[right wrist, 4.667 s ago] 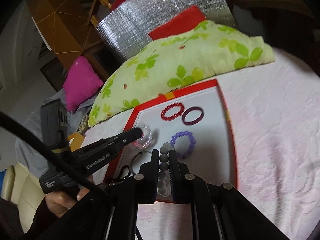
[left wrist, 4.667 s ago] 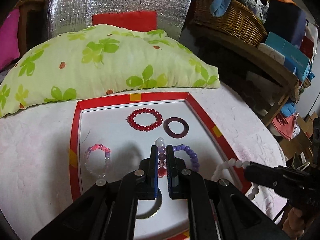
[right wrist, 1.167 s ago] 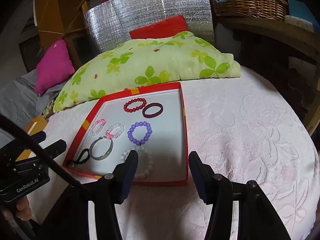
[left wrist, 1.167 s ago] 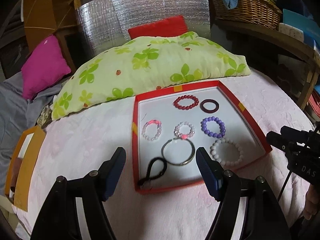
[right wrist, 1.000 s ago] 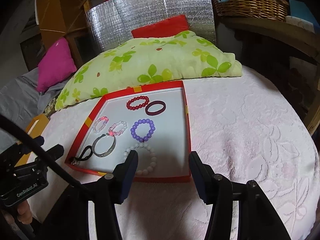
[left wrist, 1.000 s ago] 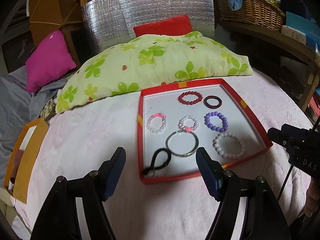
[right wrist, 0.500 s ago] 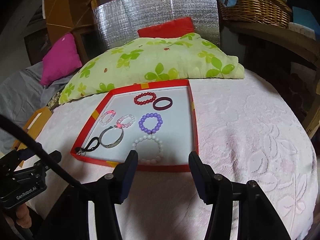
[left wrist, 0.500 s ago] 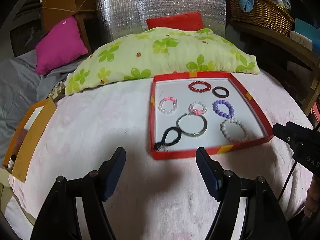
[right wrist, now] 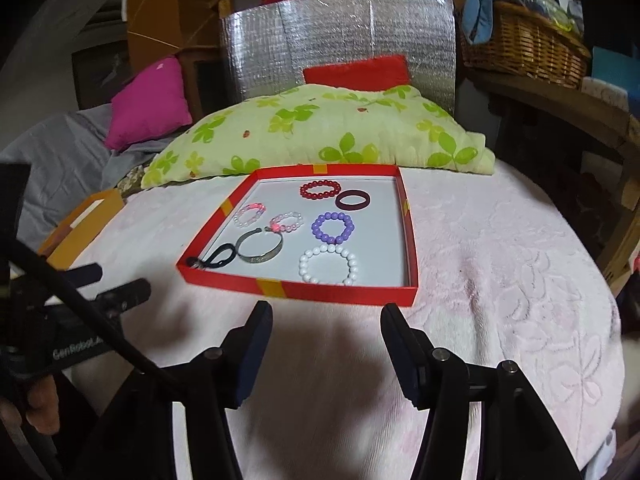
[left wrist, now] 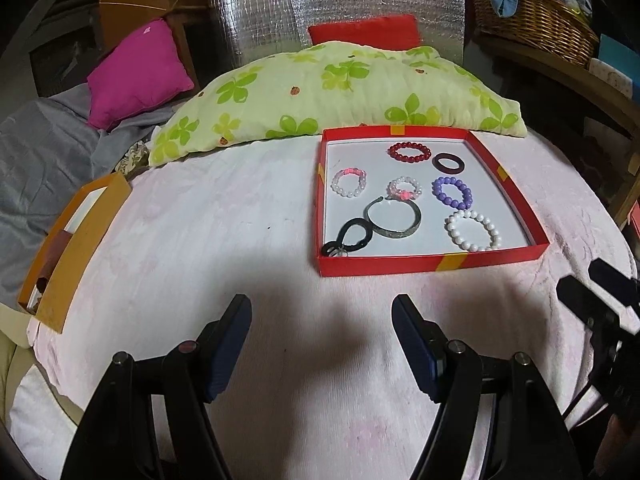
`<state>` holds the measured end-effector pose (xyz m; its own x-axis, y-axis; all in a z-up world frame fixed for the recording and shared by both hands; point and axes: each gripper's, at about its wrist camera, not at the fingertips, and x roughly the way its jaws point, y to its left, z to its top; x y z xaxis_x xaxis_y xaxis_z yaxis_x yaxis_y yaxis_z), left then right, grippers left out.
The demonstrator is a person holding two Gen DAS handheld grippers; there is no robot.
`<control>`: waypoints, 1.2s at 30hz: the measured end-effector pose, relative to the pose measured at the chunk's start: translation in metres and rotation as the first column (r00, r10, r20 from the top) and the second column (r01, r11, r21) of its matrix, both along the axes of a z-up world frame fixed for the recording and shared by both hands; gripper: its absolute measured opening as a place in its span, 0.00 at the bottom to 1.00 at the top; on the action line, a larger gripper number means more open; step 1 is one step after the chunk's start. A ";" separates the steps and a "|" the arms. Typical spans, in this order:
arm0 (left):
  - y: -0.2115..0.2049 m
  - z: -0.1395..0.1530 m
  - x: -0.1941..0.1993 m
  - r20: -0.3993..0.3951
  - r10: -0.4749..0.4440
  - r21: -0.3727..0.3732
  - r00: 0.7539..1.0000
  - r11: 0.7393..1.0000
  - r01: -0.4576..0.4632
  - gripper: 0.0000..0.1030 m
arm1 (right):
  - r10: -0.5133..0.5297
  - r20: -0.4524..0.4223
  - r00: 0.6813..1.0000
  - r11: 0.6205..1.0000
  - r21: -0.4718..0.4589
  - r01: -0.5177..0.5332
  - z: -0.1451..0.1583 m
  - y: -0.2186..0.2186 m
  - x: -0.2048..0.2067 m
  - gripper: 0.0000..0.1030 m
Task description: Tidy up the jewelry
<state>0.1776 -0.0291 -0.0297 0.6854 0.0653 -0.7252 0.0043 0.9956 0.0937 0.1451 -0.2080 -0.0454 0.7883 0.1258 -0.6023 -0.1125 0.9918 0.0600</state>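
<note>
A red tray lies on the pink cover and holds several bracelets: a red bead one, a dark ring, a purple one, a white bead one, two pale pink ones, a metal bangle and a black hair tie. My left gripper is open and empty, well in front of the tray. My right gripper is open and empty, just in front of the tray's near rim.
A green leaf-print pillow lies right behind the tray. An orange box sits at the bed's left edge. A pink cushion, a foil panel and a wicker basket stand further back. The bed edge drops off at right.
Both grippers let go of their bead bracelets, which now lie in the tray, and opened wide. Both have since pulled back from the tray, which looks smaller and farther.
</note>
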 end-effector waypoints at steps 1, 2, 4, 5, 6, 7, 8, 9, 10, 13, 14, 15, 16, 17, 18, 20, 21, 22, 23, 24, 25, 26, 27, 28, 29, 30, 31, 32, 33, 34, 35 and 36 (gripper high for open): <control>0.000 0.002 -0.003 0.004 0.000 0.001 1.000 1.000 0.000 0.71 | 0.000 0.007 1.000 1.000 -0.004 0.000 0.001 0.001 -0.005 0.59; -0.001 0.005 -0.006 0.006 0.000 0.002 1.000 1.000 0.000 0.71 | 0.002 0.015 1.000 1.000 -0.006 -0.002 0.003 0.003 -0.012 0.59; -0.001 0.010 -0.012 0.011 0.001 0.008 1.000 1.000 -0.001 0.77 | 0.003 0.024 1.000 1.000 -0.001 -0.003 0.008 0.006 -0.022 0.59; -0.001 0.012 -0.015 0.015 0.000 0.009 1.000 1.000 -0.001 0.78 | 0.004 0.034 0.999 1.000 0.000 -0.004 0.012 0.007 -0.028 0.59; -0.001 0.015 -0.019 0.022 -0.002 0.008 1.000 1.000 0.002 0.78 | 0.005 0.045 0.999 1.000 -0.003 -0.005 0.016 0.008 -0.033 0.59; 0.000 0.017 -0.022 0.025 -0.005 0.005 1.000 1.000 0.005 0.78 | 0.006 0.058 0.998 1.000 -0.016 -0.005 0.020 0.011 -0.040 0.59; 0.001 0.021 -0.028 0.029 -0.011 -0.002 1.000 1.000 0.011 0.78 | 0.006 0.070 0.998 0.999 -0.035 -0.004 0.025 0.013 -0.046 0.60; 0.002 0.023 -0.031 0.033 -0.012 -0.005 0.999 1.000 0.012 0.79 | 0.006 0.080 0.997 0.999 -0.053 -0.002 0.028 0.016 -0.052 0.60; 0.003 0.026 -0.035 0.039 -0.008 -0.006 0.999 1.000 0.009 0.79 | 0.006 0.090 0.996 0.997 -0.074 0.001 0.032 0.017 -0.058 0.61; 0.003 0.038 -0.050 0.067 0.006 0.018 0.998 1.000 -0.007 0.79 | -0.005 0.104 0.995 0.995 -0.100 0.015 0.044 0.019 -0.071 0.61; 0.003 0.043 -0.056 0.082 0.016 0.033 0.996 0.999 -0.019 0.79 | -0.011 0.107 0.994 0.994 -0.103 0.022 0.048 0.020 -0.076 0.61; 0.002 0.047 -0.060 0.090 0.022 0.044 0.996 0.999 -0.026 0.79 | -0.017 0.109 0.994 0.995 -0.101 0.028 0.052 0.020 -0.080 0.61; 0.002 0.051 -0.066 0.100 0.019 0.056 0.995 0.998 -0.025 0.79 | -0.023 0.110 0.994 0.995 -0.097 0.033 0.055 0.020 -0.083 0.63; 0.000 0.056 -0.073 0.116 0.006 0.070 0.993 0.997 -0.014 0.79 | -0.028 0.113 0.993 0.995 -0.093 0.039 0.057 0.020 -0.086 0.66; -0.001 0.058 -0.079 0.126 -0.004 0.081 0.992 0.997 -0.006 0.79 | -0.032 0.116 0.993 0.995 -0.089 0.043 0.058 0.019 -0.087 0.67; -0.002 0.063 -0.090 0.145 -0.027 0.104 0.989 0.995 0.012 0.79 | -0.046 0.114 0.992 0.995 -0.085 0.056 0.058 0.019 -0.090 0.68; -0.002 0.065 -0.094 0.152 -0.034 0.106 0.988 0.994 0.018 0.79 | -0.058 0.103 0.993 0.994 -0.081 0.066 0.057 0.019 -0.090 0.68; -0.001 0.065 -0.100 0.157 -0.040 0.101 0.987 0.995 0.024 0.79 | -0.065 0.097 0.993 0.994 -0.077 0.073 0.057 0.018 -0.090 0.68; 0.000 0.065 -0.105 0.156 -0.044 0.091 0.987 0.995 0.030 0.79 | -0.082 0.083 0.993 0.994 -0.067 0.087 0.056 0.017 -0.091 0.68; 0.000 0.063 -0.109 0.151 -0.050 0.079 0.987 0.996 0.039 0.79 | -0.092 0.068 0.993 0.993 -0.061 0.096 0.055 0.015 -0.091 0.68; 0.001 0.061 -0.113 0.137 -0.058 0.066 0.989 0.997 0.049 0.79 | -0.097 0.056 0.994 0.993 -0.057 0.100 0.055 0.015 -0.092 0.68; 0.001 0.059 -0.115 0.122 -0.061 0.061 0.991 0.997 0.053 0.79 | -0.100 0.043 0.994 0.994 -0.050 0.102 0.054 0.015 -0.093 0.68; 0.001 0.057 -0.118 0.110 -0.064 0.060 0.992 0.997 0.058 0.79 | -0.102 0.027 0.994 0.994 -0.044 0.103 0.053 0.015 -0.095 0.68; 0.001 0.056 -0.120 0.109 -0.066 0.066 0.992 0.996 0.059 0.79 | -0.103 0.019 0.994 0.994 -0.042 0.104 0.052 0.014 -0.096 0.68; 0.001 0.055 -0.122 0.116 -0.064 0.076 0.991 0.996 0.055 0.79 | -0.107 0.009 0.994 0.993 -0.044 0.107 0.052 0.015 -0.097 0.68; 0.001 0.055 -0.124 0.121 -0.060 0.082 0.991 0.995 0.051 0.79 | -0.109 0.006 0.994 0.993 -0.048 0.109 0.051 0.015 -0.097 0.68; 0.002 0.056 -0.124 0.123 -0.055 0.083 0.991 0.996 0.045 0.79 | -0.110 0.005 0.994 0.992 -0.053 0.111 0.051 0.016 -0.098 0.68; 0.003 0.056 -0.124 0.122 -0.052 0.077 0.991 0.996 0.043 0.79 | -0.111 0.004 0.994 0.992 -0.058 0.112 0.051 0.017 -0.098 0.68; 0.005 0.058 -0.123 0.122 -0.049 0.065 0.991 0.997 0.041 0.79 | -0.114 0.002 0.994 0.992 -0.061 0.113 0.052 0.018 -0.099 0.68; 0.007 0.060 -0.124 0.125 -0.045 0.056 0.991 0.998 0.038 0.79 | -0.115 0.001 0.993 0.992 -0.061 0.114 0.054 0.019 -0.099 0.68; 0.008 0.061 -0.124 0.129 -0.038 0.053 0.991 0.998 0.031 0.79 | -0.115 0.001 0.993 0.992 -0.059 0.115 0.055 0.020 -0.099 0.68; 0.009 0.061 -0.124 0.129 -0.034 0.052 0.991 0.998 0.028 0.79 | -0.114 0.006 0.993 0.992 -0.057 0.115 0.057 0.021 -0.101 0.68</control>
<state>0.0531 -0.0206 0.0310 0.7760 0.0766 -0.6261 0.0198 0.9892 0.1454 0.0444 -0.1872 0.0113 0.7970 0.0002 -0.6040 0.0020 1.0000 0.0030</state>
